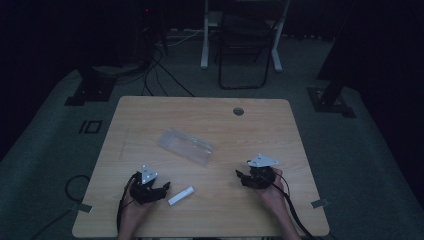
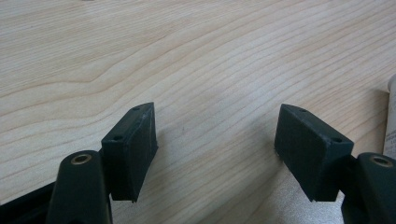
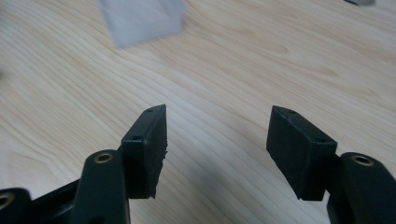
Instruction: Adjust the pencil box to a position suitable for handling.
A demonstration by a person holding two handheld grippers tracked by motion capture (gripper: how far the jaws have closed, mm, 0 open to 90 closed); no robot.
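The white tube [image 1: 181, 195] lies on the tabletop [image 1: 210, 210] just beside the left gripper [image 1: 161, 189], whose jaws are spread and empty, seemingly readied for it. The right gripper [image 1: 241, 175] is likewise held open, aimed toward the clear box [image 1: 185, 145].

Two bare forearms enter over the tabletop's near edge, each hand wrapped around a black two-jaw gripper: the left gripper [image 1: 161, 190] and the right gripper [image 1: 241, 175]. Each gripper carries a pale grey three-cornered plate on top and trails a black cable back past the near edge. Seen close in the gripper views, the left gripper [image 2: 217, 140] and right gripper [image 3: 217, 140] each have two blocky matte-black pads with small screw holes, mounted on black arms with brass-coloured pivot bushings.
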